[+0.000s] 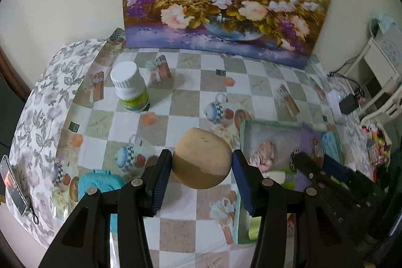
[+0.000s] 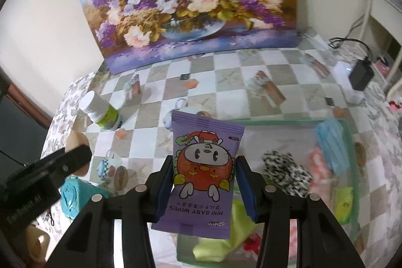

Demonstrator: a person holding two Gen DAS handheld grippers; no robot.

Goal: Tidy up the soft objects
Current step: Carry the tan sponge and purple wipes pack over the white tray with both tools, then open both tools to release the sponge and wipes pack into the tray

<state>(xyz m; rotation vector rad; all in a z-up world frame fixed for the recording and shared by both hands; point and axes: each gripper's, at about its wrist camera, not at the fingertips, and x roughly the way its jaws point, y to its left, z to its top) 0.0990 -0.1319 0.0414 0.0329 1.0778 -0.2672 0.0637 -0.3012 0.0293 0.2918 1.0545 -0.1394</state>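
Tan ball (image 1: pixel 202 158) btwn left fingers (image 1: pixel 160 176), purple wipes pack (image 2: pixel 204 173) btwn right fingers (image 2: pixel 245 189)

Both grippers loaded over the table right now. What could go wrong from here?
1. The left gripper pinches the round tan ball only at its sides; it may slip out and roll across the table.
2. The right gripper squeezes the soft wipes pack mid-body; it could sag or slide out short of the green-rimmed box.
3. The two grippers sit close and might collide.

Tan ball (image 1: pixel 202 157); purple wipes pack (image 2: pixel 203 167); perhaps leopard-spotted cloth (image 2: pixel 286 170).
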